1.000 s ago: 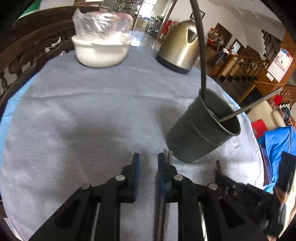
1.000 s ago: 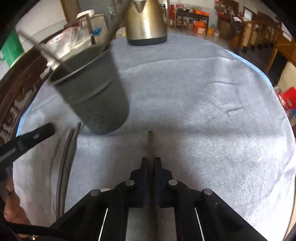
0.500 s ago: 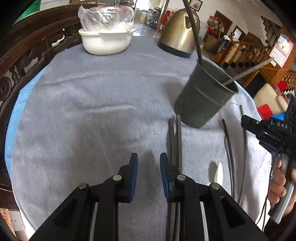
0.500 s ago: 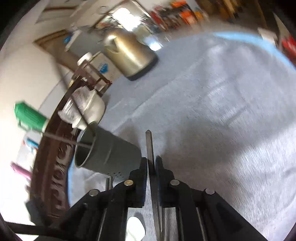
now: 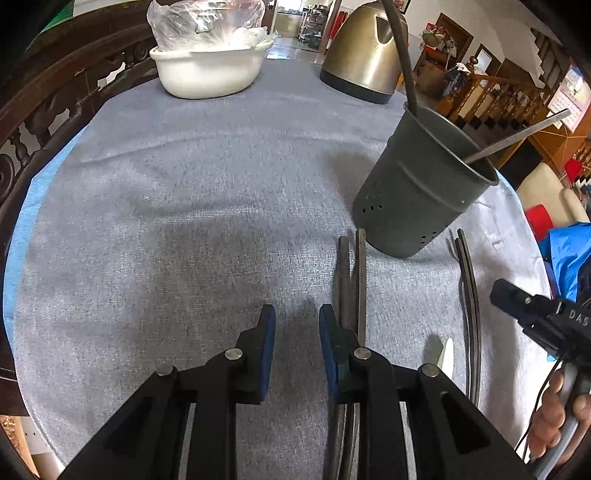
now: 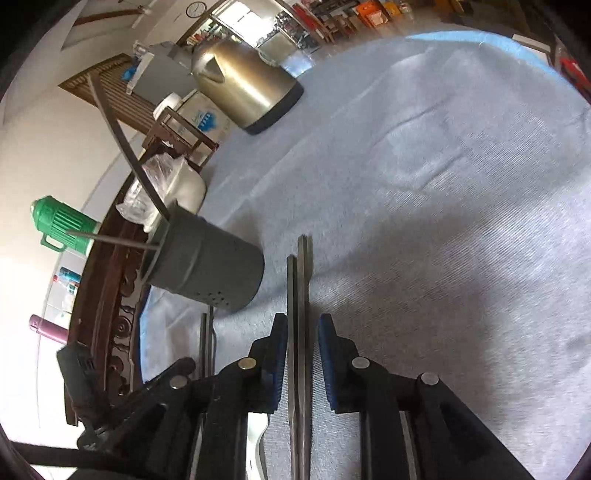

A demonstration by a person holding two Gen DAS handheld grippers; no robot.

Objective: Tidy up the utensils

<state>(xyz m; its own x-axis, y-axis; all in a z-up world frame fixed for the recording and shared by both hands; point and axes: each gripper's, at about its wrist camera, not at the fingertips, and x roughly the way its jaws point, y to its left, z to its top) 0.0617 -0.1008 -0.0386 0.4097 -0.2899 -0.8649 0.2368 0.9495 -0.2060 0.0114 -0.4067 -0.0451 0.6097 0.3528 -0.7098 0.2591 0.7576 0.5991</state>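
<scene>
While both claws gape | chopsticks [image 6: 301, 295] lie between right claw [image 6: 303, 328] | left claw [image 5: 297, 317] beside another pair [image 5: 352, 273]

open cloth [image 5: 192, 192] L & centre, holder [image 5: 417, 184] blocks R, kettle [image 5: 365, 55] + bowl [image 5: 208, 70] at back

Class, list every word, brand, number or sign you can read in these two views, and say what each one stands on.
"DAS": white letters on the black body of the right gripper, cut off at the picture's edge.
Wall calendar: print too small to read.
Wall clock: numerals too small to read.
White box with a blue mark behind the kettle: blurred, unreadable.
</scene>
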